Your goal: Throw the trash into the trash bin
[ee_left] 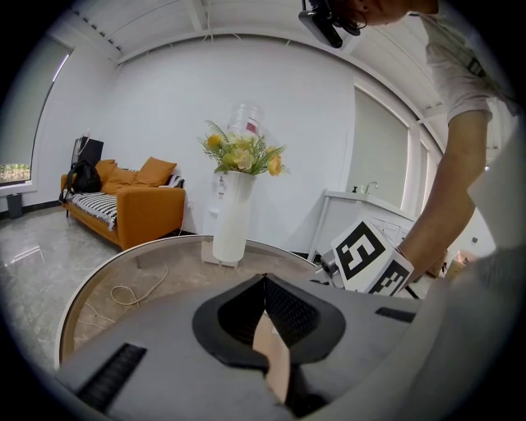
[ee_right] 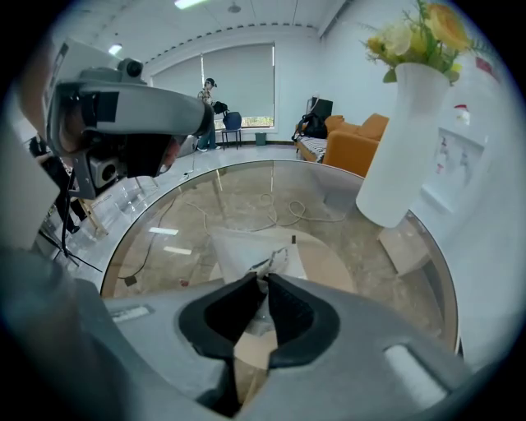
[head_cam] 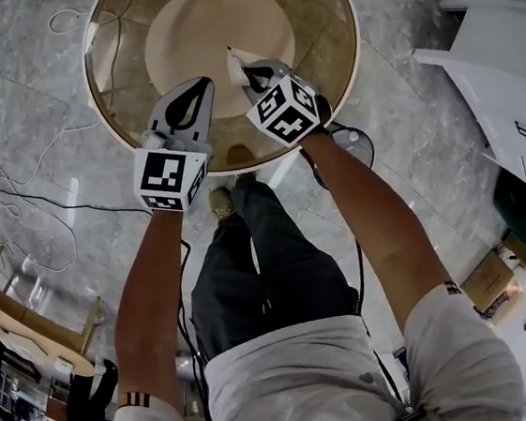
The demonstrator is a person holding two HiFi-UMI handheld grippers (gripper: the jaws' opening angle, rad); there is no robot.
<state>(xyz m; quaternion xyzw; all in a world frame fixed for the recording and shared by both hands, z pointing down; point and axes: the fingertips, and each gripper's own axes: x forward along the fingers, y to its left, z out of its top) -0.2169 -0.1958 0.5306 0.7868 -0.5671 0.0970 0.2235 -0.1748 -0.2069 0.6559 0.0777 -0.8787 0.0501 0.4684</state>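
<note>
A crumpled white wrapper [ee_right: 238,247] lies on the round glass table [ee_right: 148,222], and my right gripper [ee_right: 265,279] is shut on its near edge. In the head view the wrapper [head_cam: 234,64] sticks up from that gripper [head_cam: 245,73] over the table's pale centre disc. My left gripper [head_cam: 201,84] hovers just to the left of it, over the table's near side, jaws shut and empty. In the left gripper view its tips [ee_left: 263,281] meet with nothing between them. No trash bin is clearly recognisable.
A tall white vase [ee_left: 230,218] with yellow flowers stands on the far side of the table [head_cam: 98,91]. A dark round object [head_cam: 357,143] sits on the floor by the table, partly behind my right arm. Cables run over the marble floor at left.
</note>
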